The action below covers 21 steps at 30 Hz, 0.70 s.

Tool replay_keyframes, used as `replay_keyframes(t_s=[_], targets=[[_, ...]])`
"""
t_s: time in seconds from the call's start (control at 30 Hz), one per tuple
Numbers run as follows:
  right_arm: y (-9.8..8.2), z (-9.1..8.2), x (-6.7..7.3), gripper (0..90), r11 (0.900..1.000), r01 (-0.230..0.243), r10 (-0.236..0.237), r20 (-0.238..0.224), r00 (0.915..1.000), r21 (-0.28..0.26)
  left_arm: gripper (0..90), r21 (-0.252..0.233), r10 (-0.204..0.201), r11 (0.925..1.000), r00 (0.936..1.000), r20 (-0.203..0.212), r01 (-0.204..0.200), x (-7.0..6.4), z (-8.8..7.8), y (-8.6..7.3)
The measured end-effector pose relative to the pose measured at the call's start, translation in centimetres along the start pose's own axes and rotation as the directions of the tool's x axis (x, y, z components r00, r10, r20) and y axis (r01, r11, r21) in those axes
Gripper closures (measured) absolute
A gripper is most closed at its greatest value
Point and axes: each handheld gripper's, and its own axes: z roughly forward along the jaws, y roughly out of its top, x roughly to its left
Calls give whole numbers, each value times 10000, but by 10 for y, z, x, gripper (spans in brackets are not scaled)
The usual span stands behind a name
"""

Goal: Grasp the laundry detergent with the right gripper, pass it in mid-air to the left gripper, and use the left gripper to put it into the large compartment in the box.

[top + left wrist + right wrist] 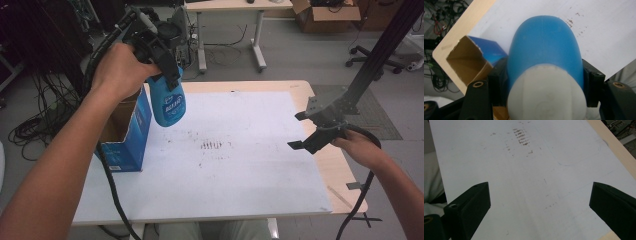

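Observation:
A blue bottle [168, 102] with a white cap hangs in the air beside the open top of a blue cardboard box [125, 132] at the table's left. My left gripper [167, 65] is shut on the bottle near its cap, bottom pointing down. In the left gripper view the bottle [544, 52] sits squeezed between both jaws, white cap [546, 93] nearest the camera, with the box [471, 60] below and to the left. My right gripper [305, 131] hovers over the table's right side, open with nothing in it; in the right gripper view its jaws stand wide apart above the white sheet [534, 182].
A white sheet [230, 160] with brown smudges [211, 145] covers most of the wooden table [345, 175]. Cables hang off the left edge. Beyond the table stand a desk [235, 30], a cardboard box [327, 15] and an office chair base [385, 62].

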Motion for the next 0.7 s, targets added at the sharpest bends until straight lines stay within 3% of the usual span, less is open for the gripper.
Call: replay_keyframes(t_s=[0.2, 0.4, 0.57, 0.7], targets=[[-5, 0, 0, 33, 9996, -45, 40, 179, 9998, 274, 379, 102, -616, 9980, 9980, -159, 617, 10, -3, -7], [-10, -1, 2, 22, 9985, -187, 174, 265, 9995, 520, 380, 143, -1332, 9909, 9908, -248, 1335, 19, -7, -15], [-13, -1, 4, 22, 9979, -139, 123, 255, 9996, 631, 380, 160, -2170, 9759, 9756, -348, 2176, 27, -11, -22], [-16, -1, 5, 22, 9972, -91, 73, 252, 9997, 743, 380, 244, -2547, 9663, 9658, -479, 2561, 34, -14, -28]])
